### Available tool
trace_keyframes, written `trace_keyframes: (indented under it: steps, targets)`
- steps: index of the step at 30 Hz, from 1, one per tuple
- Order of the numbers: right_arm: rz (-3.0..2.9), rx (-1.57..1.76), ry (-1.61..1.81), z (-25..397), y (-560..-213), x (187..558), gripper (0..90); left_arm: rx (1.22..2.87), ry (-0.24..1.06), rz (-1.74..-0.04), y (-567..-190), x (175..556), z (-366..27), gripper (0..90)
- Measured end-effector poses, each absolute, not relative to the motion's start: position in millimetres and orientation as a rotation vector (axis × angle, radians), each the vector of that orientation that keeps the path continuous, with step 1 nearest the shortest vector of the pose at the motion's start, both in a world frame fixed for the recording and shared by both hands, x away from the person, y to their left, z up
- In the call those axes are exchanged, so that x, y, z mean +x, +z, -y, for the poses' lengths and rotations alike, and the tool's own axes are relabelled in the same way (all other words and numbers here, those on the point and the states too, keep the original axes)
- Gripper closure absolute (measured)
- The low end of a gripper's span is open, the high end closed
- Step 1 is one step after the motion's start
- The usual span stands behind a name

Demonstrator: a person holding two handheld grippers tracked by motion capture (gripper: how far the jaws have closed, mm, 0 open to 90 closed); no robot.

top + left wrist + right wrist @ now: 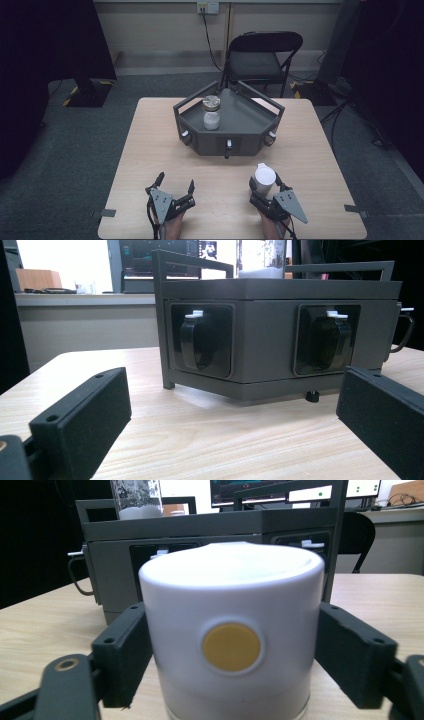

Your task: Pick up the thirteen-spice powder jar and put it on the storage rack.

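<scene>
Two claws low over the wooden surface (150, 150): left claw (175, 186) spread apart, empty; right claw (263, 186) clamped on white canister (264, 179), just short of grey tray (235, 131). Glass jar (211, 113) already inside tray; canister probably left to place.

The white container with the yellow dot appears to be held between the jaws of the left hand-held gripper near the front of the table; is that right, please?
Not quite: the right hand-held gripper holds the white container, as the right gripper view shows; the left hand-held gripper is open and empty.
</scene>
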State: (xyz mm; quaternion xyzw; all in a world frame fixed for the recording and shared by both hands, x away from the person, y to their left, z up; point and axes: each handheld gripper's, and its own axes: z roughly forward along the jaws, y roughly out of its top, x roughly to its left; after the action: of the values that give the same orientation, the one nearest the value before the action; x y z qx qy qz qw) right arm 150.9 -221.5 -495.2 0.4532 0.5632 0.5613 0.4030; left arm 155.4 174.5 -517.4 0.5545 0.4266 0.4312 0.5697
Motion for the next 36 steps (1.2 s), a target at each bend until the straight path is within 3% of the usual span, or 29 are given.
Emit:
trace_keyframes:
  steps: [8,36]
  targets:
    - [-1.449,1.149,1.411,224,-489,150,28.7,1.302,1.011,-1.000,-517,156,-175,0.4]
    - [-1.515,1.163,1.375,228,-471,154,29.4,1.299,1.017,-1.005,-518,155,-173,0.4]
